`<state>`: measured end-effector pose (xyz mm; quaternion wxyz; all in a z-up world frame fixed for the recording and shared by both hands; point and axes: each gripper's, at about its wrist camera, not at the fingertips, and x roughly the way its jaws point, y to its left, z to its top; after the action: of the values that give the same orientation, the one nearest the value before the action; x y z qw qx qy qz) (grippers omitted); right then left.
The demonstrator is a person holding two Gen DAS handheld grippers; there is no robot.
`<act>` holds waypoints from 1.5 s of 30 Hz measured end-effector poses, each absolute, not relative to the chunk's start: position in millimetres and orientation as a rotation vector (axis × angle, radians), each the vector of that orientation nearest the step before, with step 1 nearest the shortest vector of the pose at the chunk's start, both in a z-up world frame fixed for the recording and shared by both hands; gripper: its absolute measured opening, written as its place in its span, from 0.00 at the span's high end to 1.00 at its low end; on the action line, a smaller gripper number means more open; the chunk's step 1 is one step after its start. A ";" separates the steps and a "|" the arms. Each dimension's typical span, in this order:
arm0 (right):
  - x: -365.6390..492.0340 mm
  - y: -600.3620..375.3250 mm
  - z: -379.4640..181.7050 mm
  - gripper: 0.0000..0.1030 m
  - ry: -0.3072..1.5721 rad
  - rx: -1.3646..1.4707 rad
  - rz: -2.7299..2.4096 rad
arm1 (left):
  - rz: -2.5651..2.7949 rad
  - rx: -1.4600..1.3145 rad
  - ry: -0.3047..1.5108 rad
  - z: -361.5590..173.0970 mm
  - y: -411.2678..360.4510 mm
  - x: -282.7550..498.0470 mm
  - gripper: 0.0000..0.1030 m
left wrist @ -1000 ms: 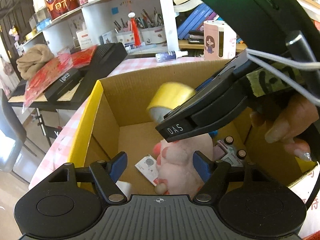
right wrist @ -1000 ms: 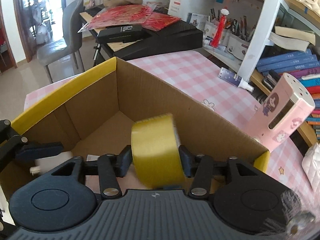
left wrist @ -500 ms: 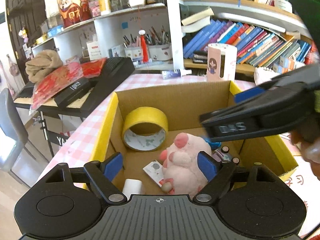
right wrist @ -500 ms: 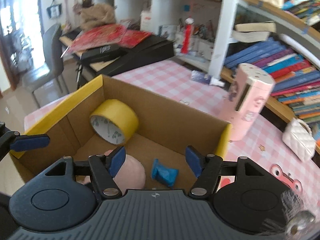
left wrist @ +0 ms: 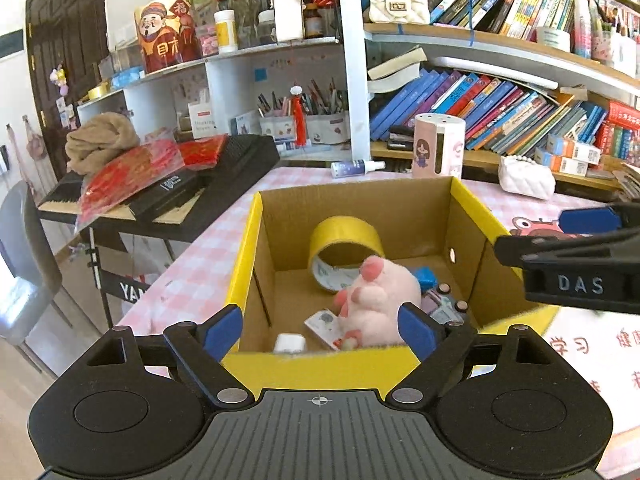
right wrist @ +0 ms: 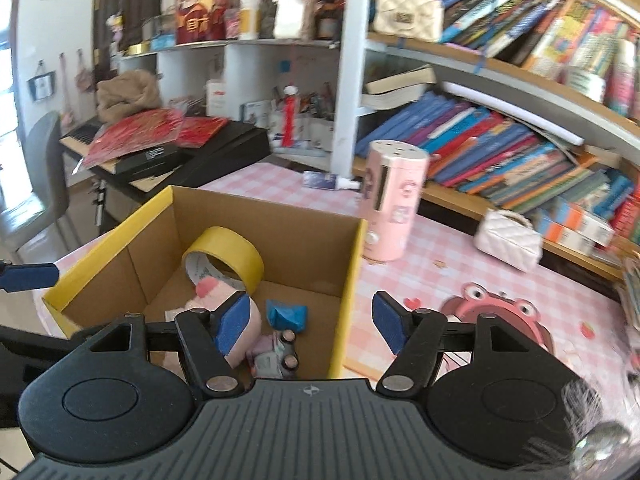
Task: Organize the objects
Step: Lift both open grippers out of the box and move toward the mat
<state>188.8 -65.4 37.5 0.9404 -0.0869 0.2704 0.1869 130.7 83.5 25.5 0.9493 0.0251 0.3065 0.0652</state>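
A yellow-rimmed cardboard box (left wrist: 244, 256) (right wrist: 354, 264) stands on the pink checked table. Inside, a yellow tape roll (left wrist: 344, 236) (right wrist: 232, 254) leans against the far wall, behind a pink plush toy (left wrist: 380, 292) (right wrist: 204, 286). A blue object (right wrist: 286, 315), a small card (left wrist: 324, 322) and a white item (left wrist: 290, 343) also lie in the box. My left gripper (left wrist: 320, 330) is open and empty above the box's near rim. My right gripper (right wrist: 314, 318) is open and empty above the box's right wall; it shows at the right in the left wrist view (left wrist: 576, 272).
A pink cylindrical dispenser (right wrist: 390, 204) (left wrist: 438, 146), a spray bottle (left wrist: 354, 168) and a white quilted purse (right wrist: 510, 242) (left wrist: 526, 178) sit on the table behind the box. A pink frog mat (right wrist: 496, 312) lies right of it. Bookshelves stand behind. A keyboard (left wrist: 168, 196) and chair stand left.
My right gripper let go of the yellow tape roll, which now rests inside the box, and drew back to the right. My left gripper has pulled back and up from the box.
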 end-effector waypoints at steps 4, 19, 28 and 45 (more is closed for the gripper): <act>166.0 -73.3 32.0 0.36 0.565 -0.152 0.330 | 0.127 0.050 0.629 22.5 88.6 111.4 0.15; 81.3 -65.4 3.3 0.26 0.638 -0.205 0.273 | 0.104 0.013 0.701 9.9 97.1 38.5 0.14; 37.6 -73.8 -9.6 0.24 0.664 -0.205 0.246 | 0.063 0.040 0.716 4.6 87.7 3.7 0.08; 3.0 -124.8 -19.0 0.21 0.715 -0.138 0.078 | -0.118 0.110 0.744 -2.6 40.1 0.1 0.08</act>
<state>3.0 -124.8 -19.0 0.9337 -0.0676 0.3496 0.0382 0.1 40.1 -2.6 0.9285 0.0539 0.3629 -0.0573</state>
